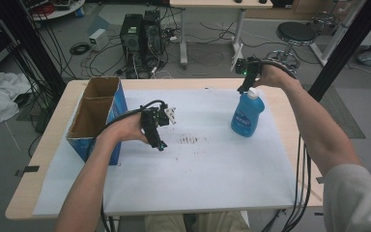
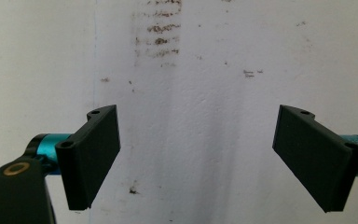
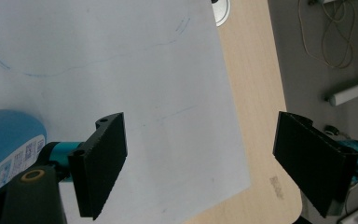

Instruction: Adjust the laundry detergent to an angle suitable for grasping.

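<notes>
The blue bottle [image 1: 247, 114] stands upright on the white sheet [image 1: 207, 169] that covers the worktop [image 1: 48, 145], toward the far right side; its white cap is at the top. The right gripper [image 1: 245, 86] is just above and behind the cap, with the jaws wide apart and holding nothing; in the right gripper view the bottle [image 3: 7, 140] lies to the left, outside the jaws (whether the gripper touches the cap, I cannot tell). The left gripper [image 1: 157, 141] hangs over the middle of the sheet, well apart from the bottle, near some brown stains [image 1: 189, 140]; its jaws are also wide and empty. An open cardboard box [image 1: 99, 113] with blue sides stands at the left edge of the sheet, just beside the left hand [image 1: 125, 129].
</notes>
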